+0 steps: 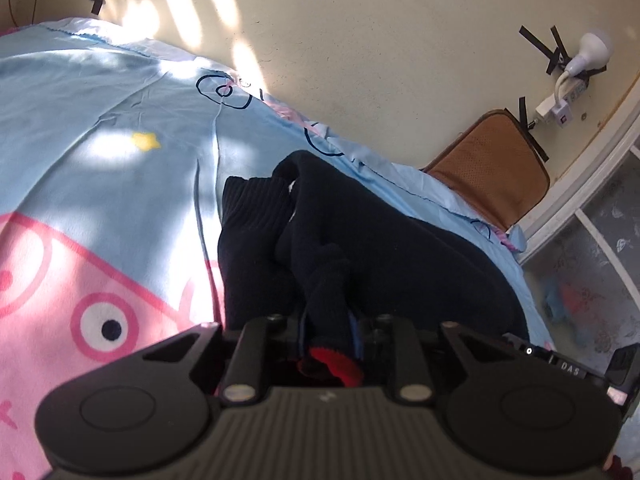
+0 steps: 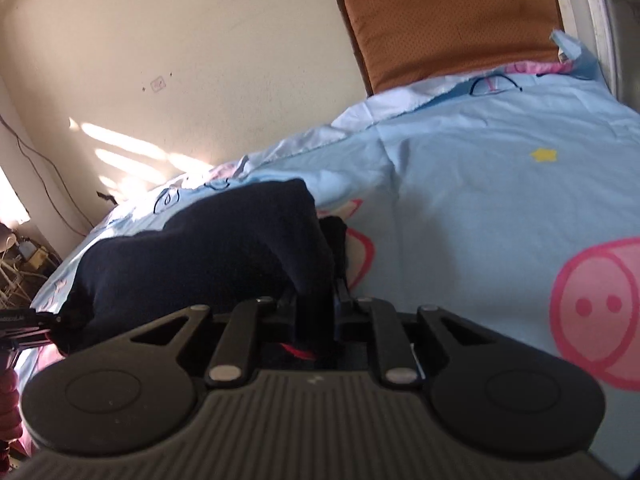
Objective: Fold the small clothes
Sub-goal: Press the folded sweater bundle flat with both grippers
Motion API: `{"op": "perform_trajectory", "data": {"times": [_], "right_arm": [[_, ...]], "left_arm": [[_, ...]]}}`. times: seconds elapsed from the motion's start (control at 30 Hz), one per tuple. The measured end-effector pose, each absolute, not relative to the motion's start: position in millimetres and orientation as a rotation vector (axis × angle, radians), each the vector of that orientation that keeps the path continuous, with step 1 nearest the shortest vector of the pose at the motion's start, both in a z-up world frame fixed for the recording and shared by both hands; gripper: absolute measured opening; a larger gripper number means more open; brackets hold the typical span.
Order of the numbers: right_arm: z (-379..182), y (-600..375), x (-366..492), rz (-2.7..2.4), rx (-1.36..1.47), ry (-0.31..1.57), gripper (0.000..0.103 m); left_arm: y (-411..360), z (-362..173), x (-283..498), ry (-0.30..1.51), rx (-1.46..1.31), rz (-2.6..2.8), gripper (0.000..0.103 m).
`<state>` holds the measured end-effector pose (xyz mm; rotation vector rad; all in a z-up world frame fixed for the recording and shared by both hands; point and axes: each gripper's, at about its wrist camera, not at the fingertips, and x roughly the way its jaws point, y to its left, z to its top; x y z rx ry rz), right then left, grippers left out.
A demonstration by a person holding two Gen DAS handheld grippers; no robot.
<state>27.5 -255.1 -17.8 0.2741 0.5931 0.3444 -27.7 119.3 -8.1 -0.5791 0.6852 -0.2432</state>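
Note:
A dark navy knit garment (image 1: 380, 240) lies bunched on a light blue bed sheet (image 1: 100, 160) printed with a pink cartoon pig. In the left wrist view my left gripper (image 1: 328, 320) is shut on a gathered fold of the garment. A strip of red trim shows just behind the jaws. In the right wrist view the same garment (image 2: 200, 248) stretches away to the left over the sheet (image 2: 480, 200). My right gripper (image 2: 316, 304) is shut on another fold of it, with red trim again behind the jaws. Cloth hides the fingertips of both grippers.
A brown cushion (image 1: 492, 160) (image 2: 448, 20) leans against the cream wall at the bed's far end. A bulb and power strip (image 1: 572, 80) are taped to the wall. A white frame (image 1: 580, 184) borders the bed. Cables and clutter (image 2: 24, 256) lie beyond the far left edge.

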Motion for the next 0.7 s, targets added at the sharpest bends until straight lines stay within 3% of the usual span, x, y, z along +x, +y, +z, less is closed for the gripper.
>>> {"op": "perform_trajectory", "data": {"times": [0.03, 0.1, 0.17, 0.33, 0.53, 0.57, 0.6, 0.63, 0.7], "right_arm": [[-12, -256, 23, 0.353, 0.268, 0.575, 0.037], [5, -259, 16, 0.384, 0.271, 0.503, 0.042], [23, -262, 13, 0.414, 0.278, 0.44, 0.042], [48, -229, 39, 0.524, 0.294, 0.392, 0.042], [18, -173, 94, 0.635, 0.381, 0.537, 0.042], [7, -170, 104, 0.626, 0.402, 0.577, 0.04], [-2, -169, 111, 0.608, 0.395, 0.593, 0.031], [-11, -171, 116, 0.577, 0.362, 0.587, 0.002], [-23, -186, 120, 0.605, 0.435, 0.565, 0.0]], "left_arm": [[125, -6, -30, 0.688, -0.605, -0.259, 0.023], [136, 6, -40, 0.664, -0.639, -0.25, 0.032], [146, 26, -50, 0.579, -0.637, -0.224, 0.038], [124, 65, -30, 0.473, -0.6, -0.303, 0.038], [59, 33, 28, 0.567, -0.493, -0.369, 0.037], [56, 20, 34, 0.594, -0.466, -0.336, 0.036], [57, 9, 36, 0.61, -0.452, -0.314, 0.025], [60, 0, 37, 0.614, -0.439, -0.299, 0.007], [79, -14, 31, 0.578, -0.456, -0.339, 0.006]]}}
